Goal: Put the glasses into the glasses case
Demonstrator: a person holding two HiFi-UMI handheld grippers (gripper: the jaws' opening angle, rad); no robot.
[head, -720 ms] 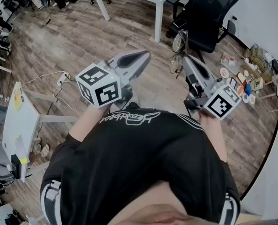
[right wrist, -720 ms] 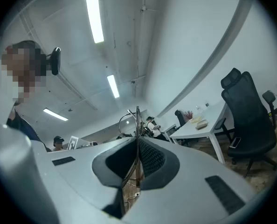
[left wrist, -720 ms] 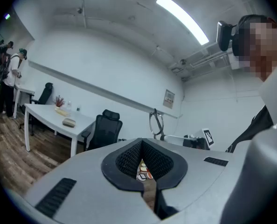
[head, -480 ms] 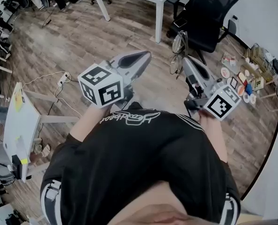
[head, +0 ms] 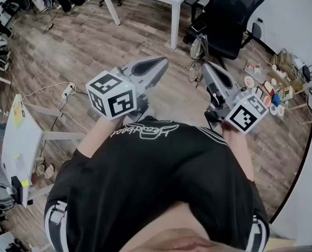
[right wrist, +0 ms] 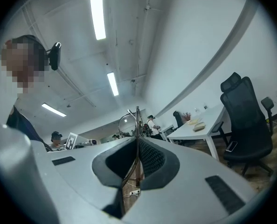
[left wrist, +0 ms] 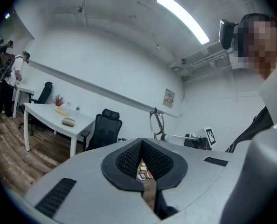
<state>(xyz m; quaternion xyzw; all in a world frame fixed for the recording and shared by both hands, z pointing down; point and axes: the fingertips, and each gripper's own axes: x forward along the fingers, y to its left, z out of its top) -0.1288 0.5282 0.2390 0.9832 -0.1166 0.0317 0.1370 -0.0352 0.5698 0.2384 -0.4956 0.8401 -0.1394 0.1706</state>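
Now right tool (head: 205,66) grips glasses (head: 197,49); left tool (head: 163,61) closed, empty.

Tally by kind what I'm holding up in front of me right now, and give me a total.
Grippers: 2, the left gripper and the right gripper
Glasses: 1 pair, clamped in the right gripper's jaws
Total: 3
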